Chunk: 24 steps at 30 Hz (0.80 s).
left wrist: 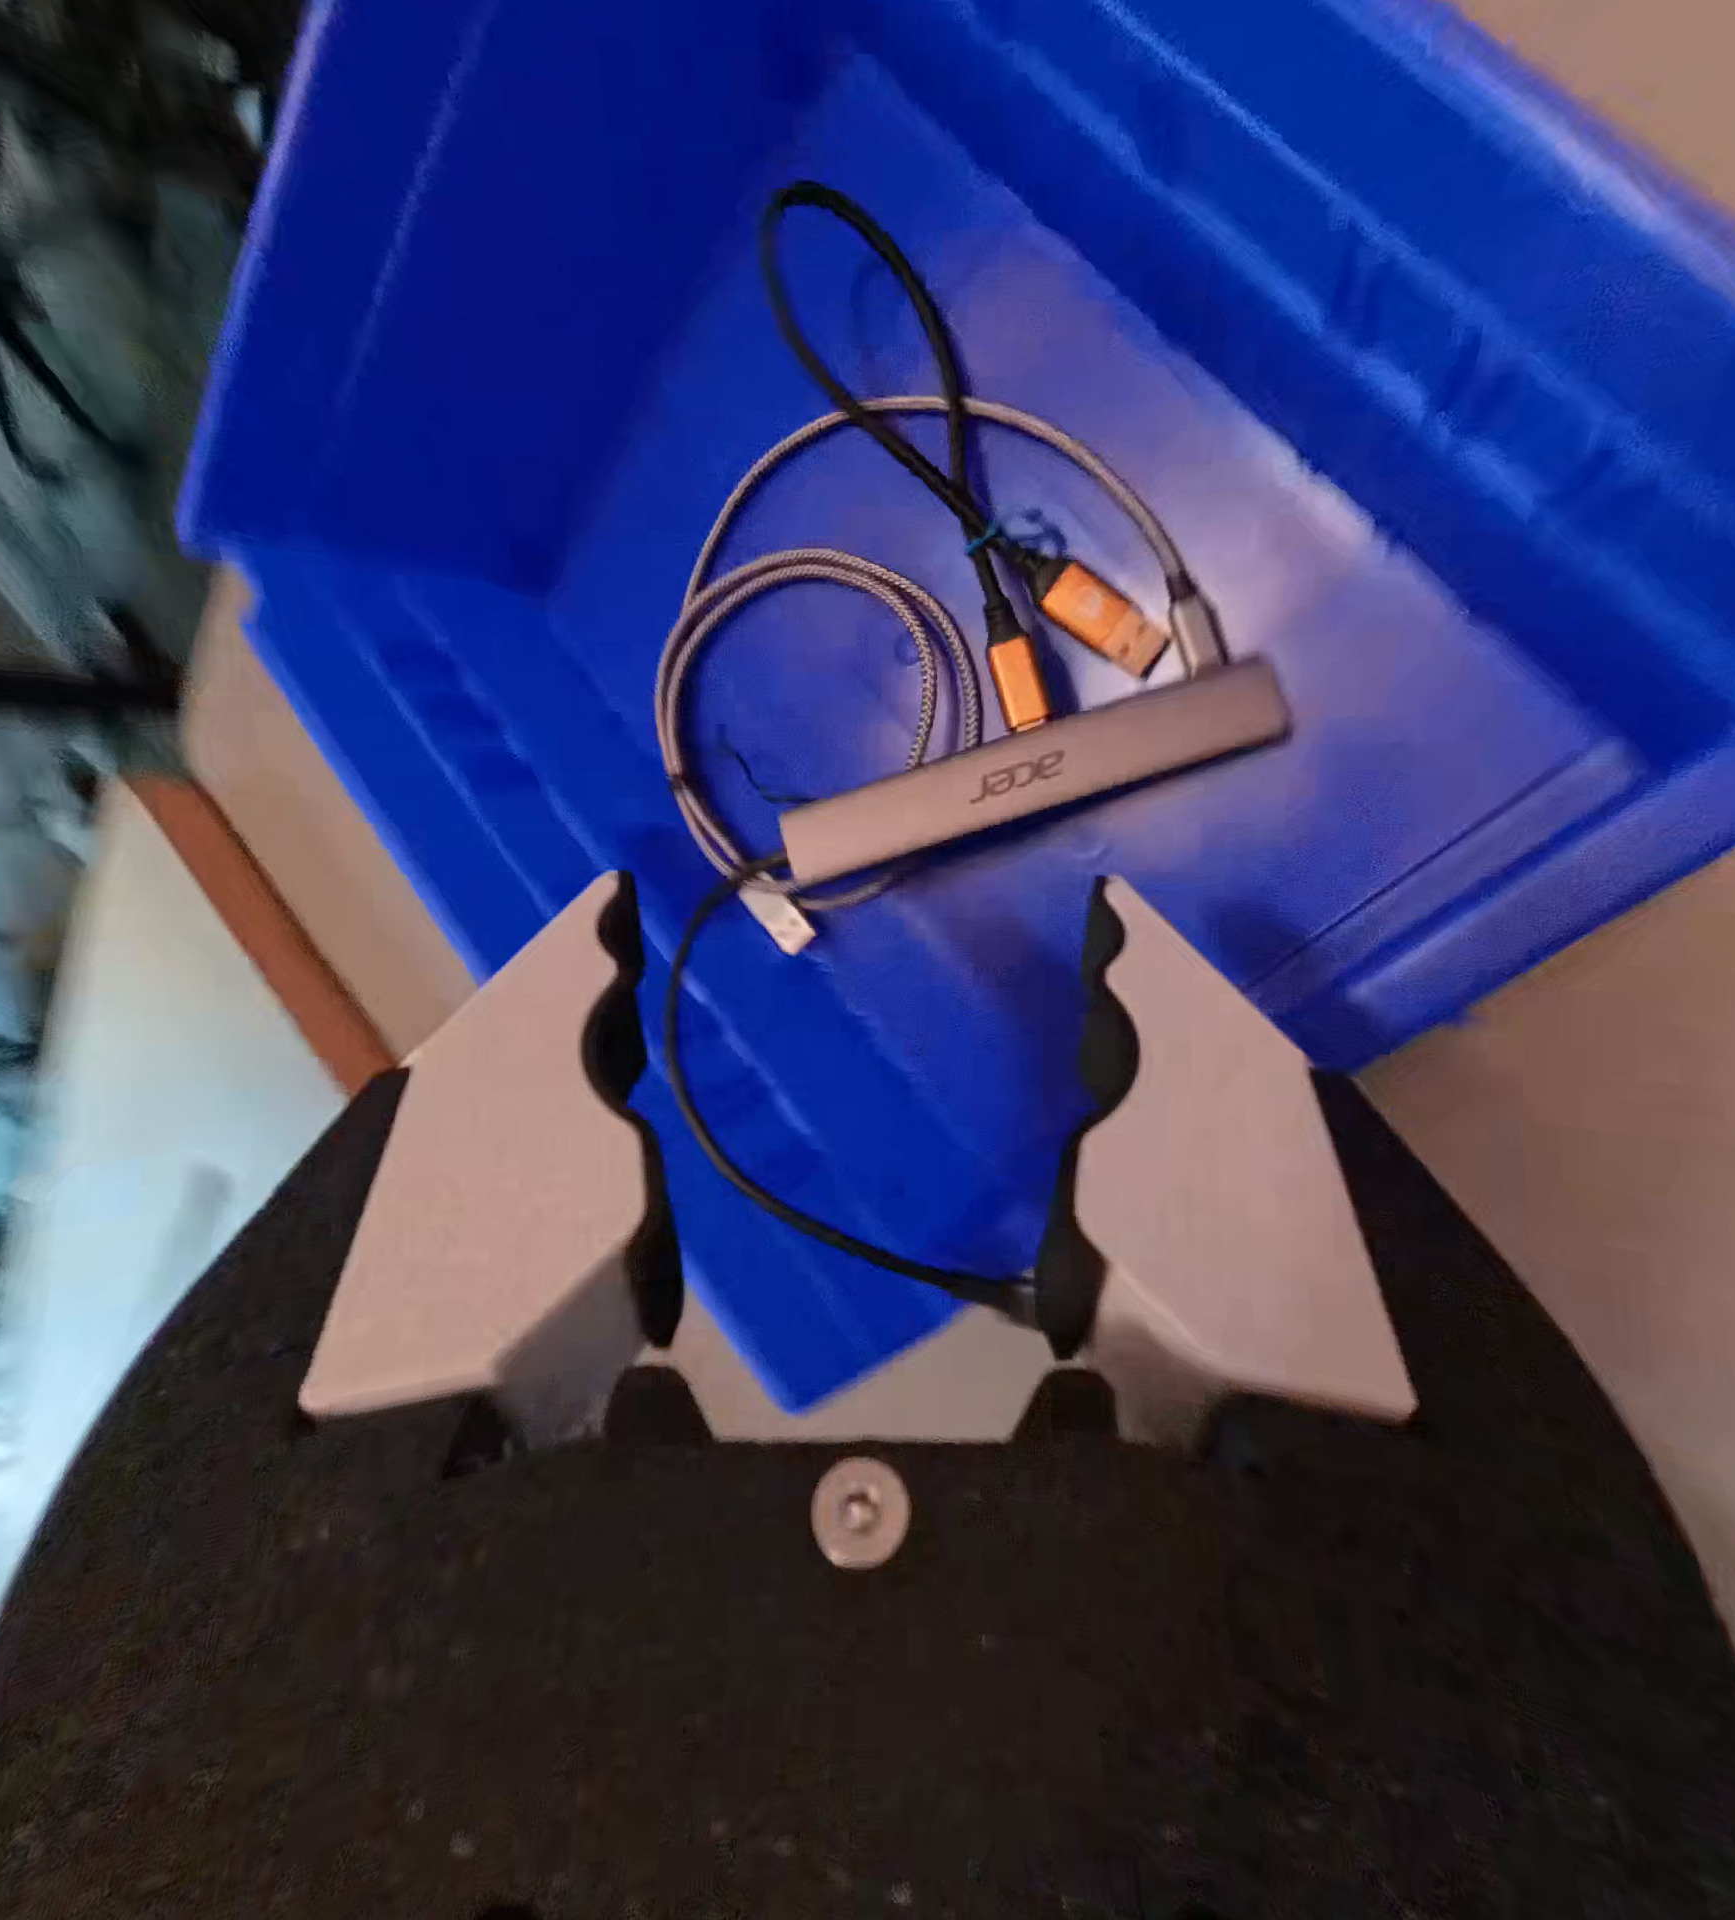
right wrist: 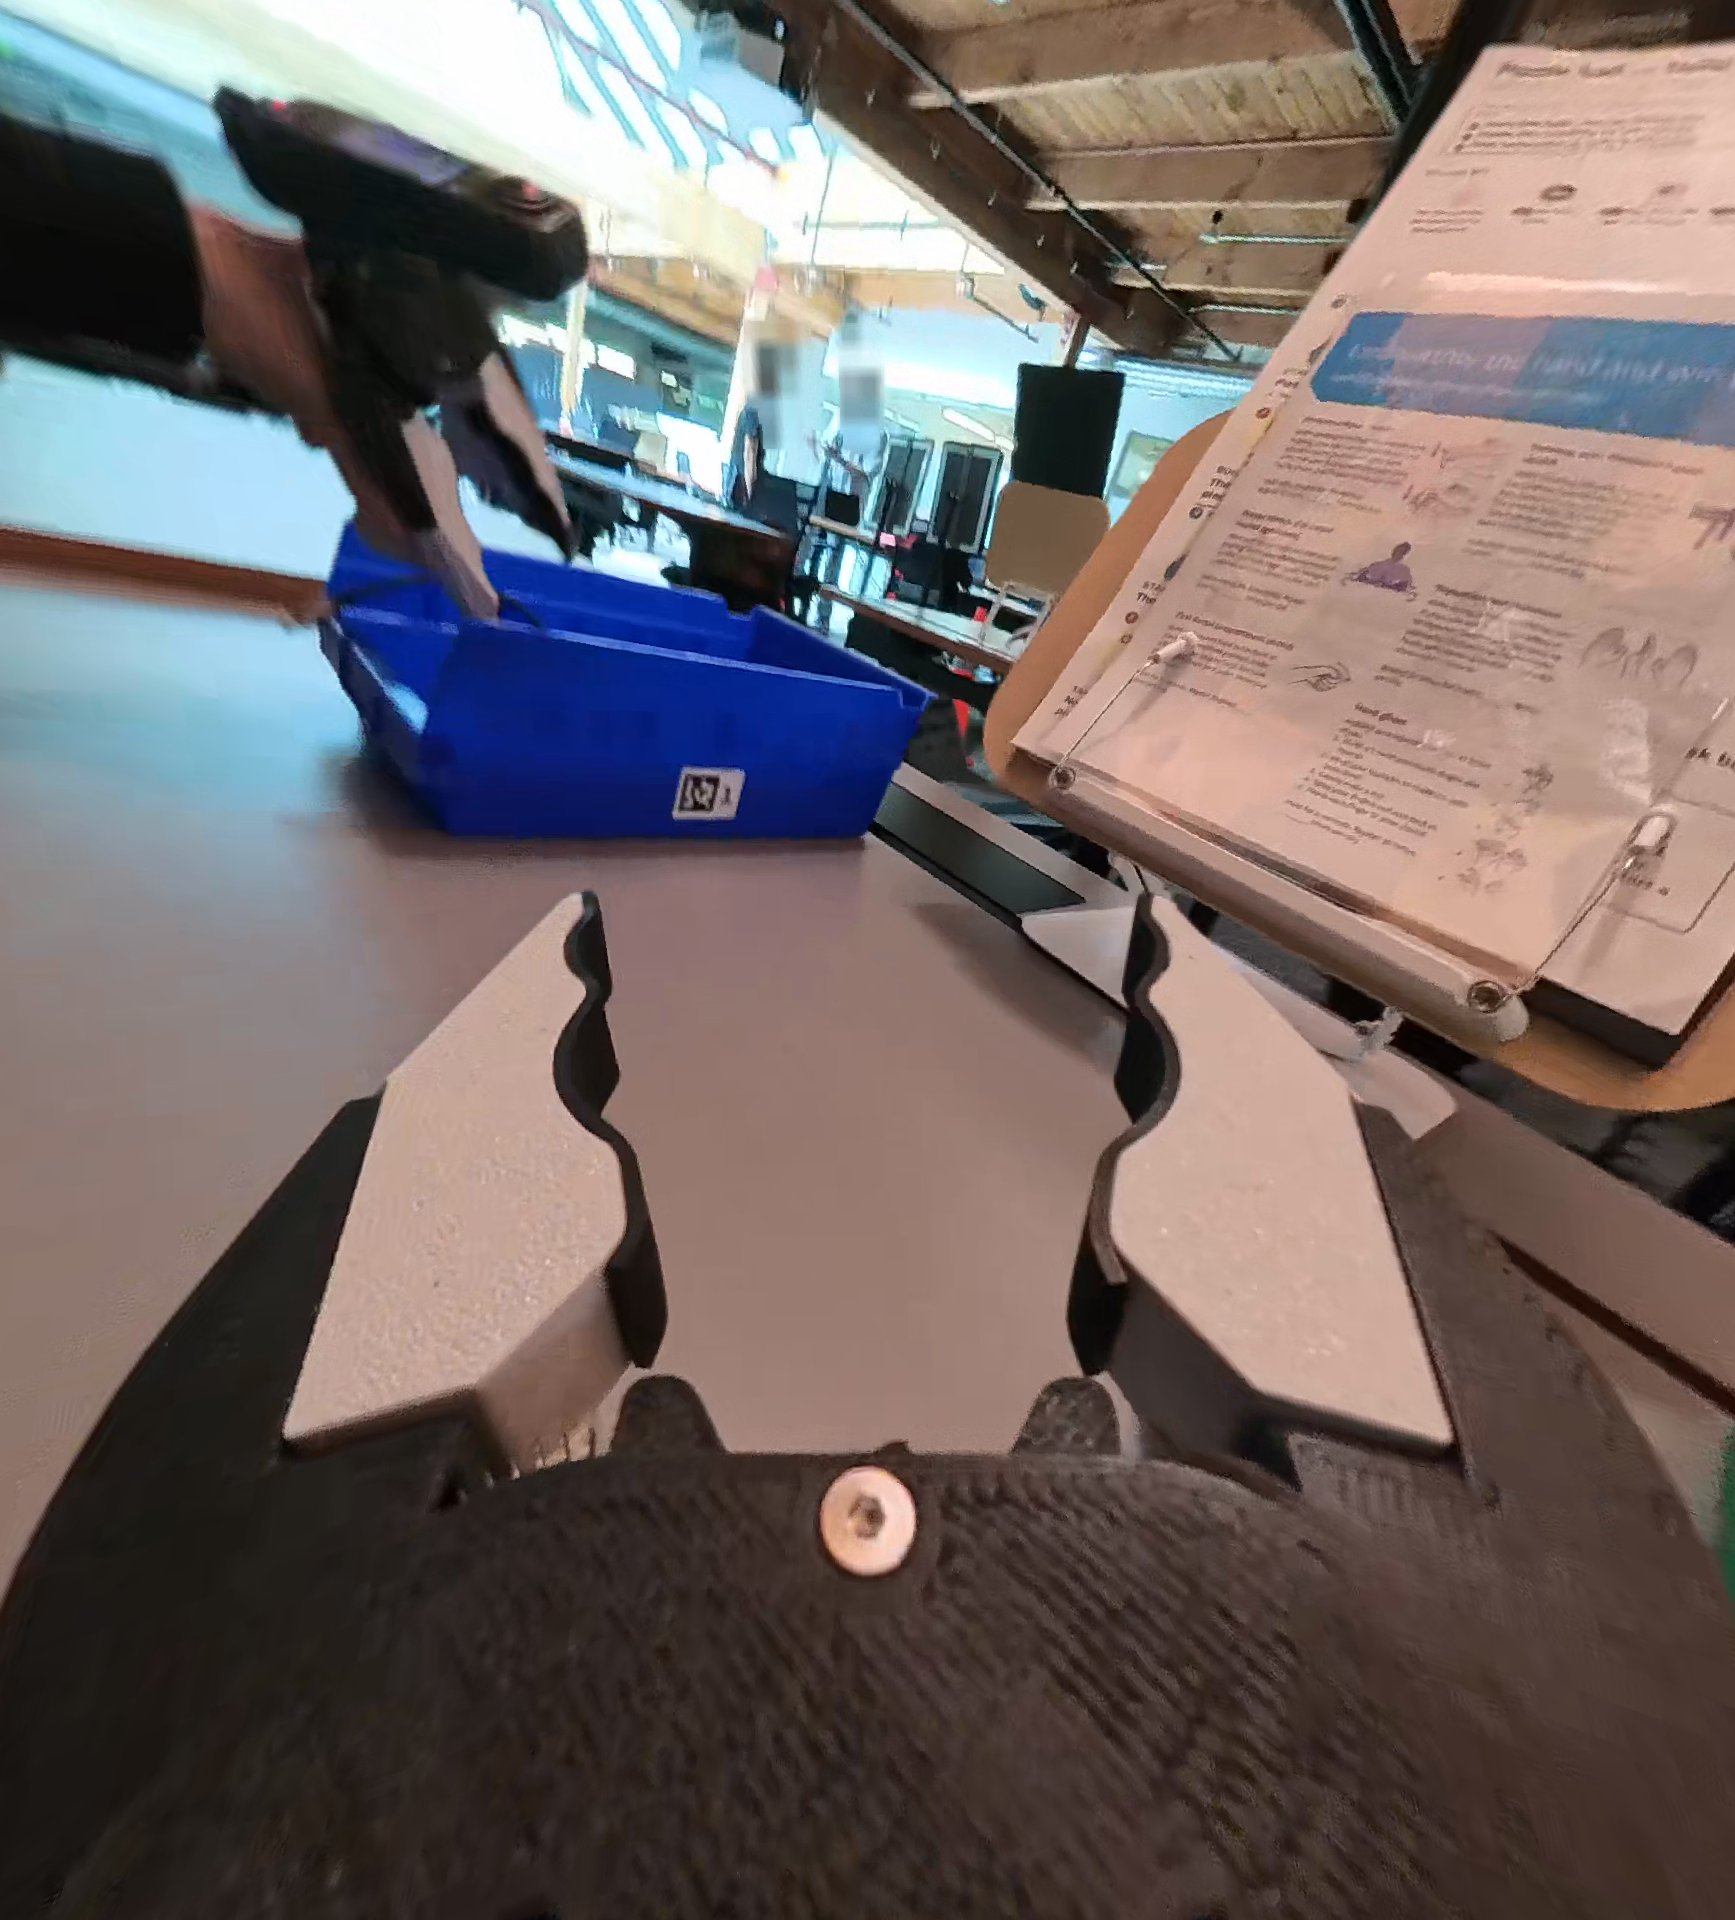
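**Both my jaws open, left over the blue bin**

My left gripper (left wrist: 863, 894) hangs over the blue bin (left wrist: 406, 416), its jaws spread wide and clamped on nothing. A thin black cable (left wrist: 697, 1122) loops through the gap between them and runs back toward the root of one finger; whether it touches that finger I cannot tell. Just past my fingertips, on the bin's floor, lies a slim grey hub (left wrist: 1039, 779), set at a slant. Beside and beyond it a grey braided cable (left wrist: 811, 582) coils in loops, with a small silver plug (left wrist: 790, 925) lying at the near end of the hub. Farther in, a second black cable (left wrist: 904, 343) makes a long loop, and two orange connectors (left wrist: 1071, 644) lie beside each other, touching the hub's far edge.

My right gripper (right wrist: 863, 914) sits low over the grey surface (right wrist: 167, 987), jaws wide apart and holding nothing. To its right a document stand (right wrist: 1445, 623) leans back with printed sheets under wire clips. Farther off stands the blue bin, a small square marker sticker (right wrist: 707, 795) on its near wall, with my left gripper reaching down into it from above.
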Motion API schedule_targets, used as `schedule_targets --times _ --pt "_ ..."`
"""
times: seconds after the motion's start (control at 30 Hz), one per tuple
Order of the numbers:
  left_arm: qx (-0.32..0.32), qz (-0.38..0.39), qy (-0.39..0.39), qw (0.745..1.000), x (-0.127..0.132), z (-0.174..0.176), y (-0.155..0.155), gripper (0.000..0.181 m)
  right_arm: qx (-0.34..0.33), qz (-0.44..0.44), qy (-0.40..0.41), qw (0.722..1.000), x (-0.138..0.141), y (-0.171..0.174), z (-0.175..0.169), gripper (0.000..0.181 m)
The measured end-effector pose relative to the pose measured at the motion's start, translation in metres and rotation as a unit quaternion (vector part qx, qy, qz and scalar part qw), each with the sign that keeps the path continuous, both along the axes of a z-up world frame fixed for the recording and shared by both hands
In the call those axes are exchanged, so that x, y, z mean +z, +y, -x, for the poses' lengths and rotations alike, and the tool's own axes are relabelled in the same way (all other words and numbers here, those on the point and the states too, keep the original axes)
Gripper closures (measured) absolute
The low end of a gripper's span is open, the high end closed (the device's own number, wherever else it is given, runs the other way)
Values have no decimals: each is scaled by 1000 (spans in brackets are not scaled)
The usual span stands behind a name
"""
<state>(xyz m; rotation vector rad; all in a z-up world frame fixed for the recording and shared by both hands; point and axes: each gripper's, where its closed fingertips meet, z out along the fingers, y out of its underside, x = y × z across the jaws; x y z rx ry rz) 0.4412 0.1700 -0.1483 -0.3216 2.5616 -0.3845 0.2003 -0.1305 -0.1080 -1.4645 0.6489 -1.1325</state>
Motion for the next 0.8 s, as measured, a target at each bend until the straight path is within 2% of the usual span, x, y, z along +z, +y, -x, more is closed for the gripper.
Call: schedule_targets --times 0.03,0.1,0.17,0.27,0.37,0.47,0.57,0.67,0.7,0.8 --pt "-58 -56 -13 997 -5 -2 -3 95 -2 18 2 1000 -3 2 0 83" --pt "-148 -150 -14 978 -20 -2 -7 96 2 27 5 1000 -5 5 0 82" --pt "-194 -212 -5 958 -35 -6 -8 97 4 27 7 1000 -7 4 -1 83" --pt "-216 -258 11 942 -52 -14 -10 111 -1 49 10 999 -12 3 -3 86" --pt "-203 -286 31 936 -68 -20 -4 128 1 47 18 999 -17 3 -4 86" --pt "-208 -279 11 938 -68 -22 -7 149 -5 47 23 999 -21 -1 -7 87" --pt "-221 -248 -67 941 -39 -22 -22 163 -12 37 28 999 -20 -5 -9 88" --pt "-232 -212 -168 934 12 -14 -36 166 -5 19 33 999 -17 -3 -8 88" --pt "-233 -205 -211 927 35 -9 -39 172 2 9 38 999 -16 -1 -8 87" --pt "-235 -194 -345 888 106 17 -48 174 52 -50 57 996 -7 14 0 86"
